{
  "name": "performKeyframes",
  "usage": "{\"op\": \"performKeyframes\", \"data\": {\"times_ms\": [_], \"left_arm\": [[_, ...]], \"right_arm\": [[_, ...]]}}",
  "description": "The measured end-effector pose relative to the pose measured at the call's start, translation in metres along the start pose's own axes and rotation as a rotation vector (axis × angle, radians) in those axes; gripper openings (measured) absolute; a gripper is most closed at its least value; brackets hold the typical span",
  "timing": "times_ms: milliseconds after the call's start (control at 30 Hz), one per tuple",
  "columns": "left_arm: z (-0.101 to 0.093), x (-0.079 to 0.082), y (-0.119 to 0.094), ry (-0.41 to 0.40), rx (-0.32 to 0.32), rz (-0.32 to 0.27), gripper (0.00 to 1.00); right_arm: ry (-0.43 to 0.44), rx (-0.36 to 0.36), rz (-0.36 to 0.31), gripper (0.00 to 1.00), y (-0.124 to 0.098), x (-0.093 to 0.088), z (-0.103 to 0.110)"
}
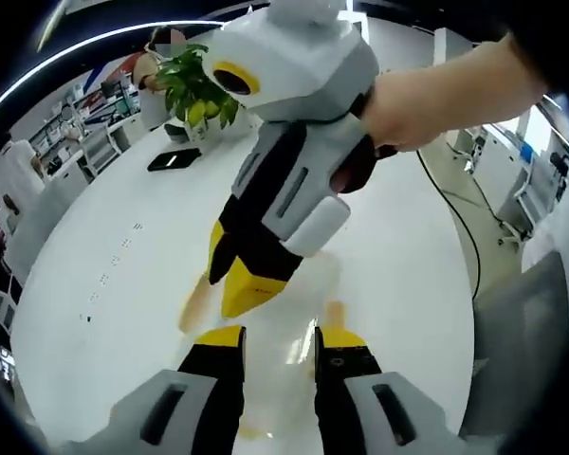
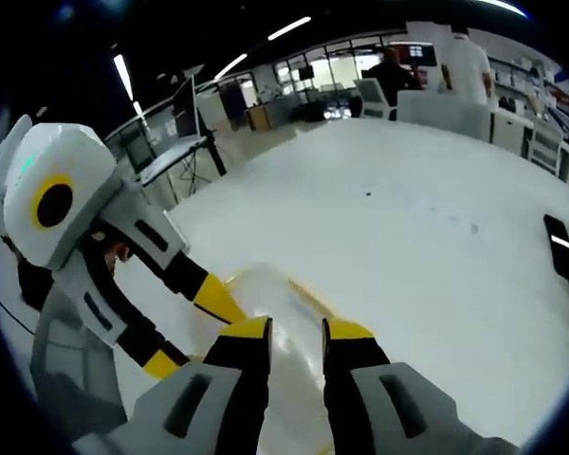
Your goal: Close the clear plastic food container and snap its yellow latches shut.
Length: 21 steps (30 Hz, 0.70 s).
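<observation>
My left claw [image 1: 280,334], jaws apart, hangs directly over the clear container [image 1: 284,322] mid-bench [image 1: 95,265]; my right claw [image 2: 296,327], also apart, meets it from the opposite side.

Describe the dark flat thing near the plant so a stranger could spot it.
On the big white table, look to the far end where the leafy green plant stands. Just beside its pot lies a flat black slab, the table's lone dark item there.
</observation>
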<state>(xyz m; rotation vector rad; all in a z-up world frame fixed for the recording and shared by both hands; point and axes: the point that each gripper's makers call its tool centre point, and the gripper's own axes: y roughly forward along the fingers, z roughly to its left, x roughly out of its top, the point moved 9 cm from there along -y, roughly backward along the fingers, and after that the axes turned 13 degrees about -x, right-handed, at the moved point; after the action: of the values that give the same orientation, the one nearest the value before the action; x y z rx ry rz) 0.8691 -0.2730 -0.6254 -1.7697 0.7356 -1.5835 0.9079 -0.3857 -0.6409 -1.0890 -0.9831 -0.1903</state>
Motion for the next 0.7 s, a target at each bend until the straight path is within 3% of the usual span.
{"op": "performKeyframes", "data": {"times_ms": [500,700], "left_arm": [[-0.009,0.001,0.007,0.123,-0.005,0.058,0.27],[-0.012,0.003,0.011,0.211,0.024,0.077,0.32]], "right_arm": [[-0.082,0.037,0.027,0.23,0.016,0.014,-0.007],[-0.125,0.059,0.058,0.26,0.023,0.016,-0.009]]}}
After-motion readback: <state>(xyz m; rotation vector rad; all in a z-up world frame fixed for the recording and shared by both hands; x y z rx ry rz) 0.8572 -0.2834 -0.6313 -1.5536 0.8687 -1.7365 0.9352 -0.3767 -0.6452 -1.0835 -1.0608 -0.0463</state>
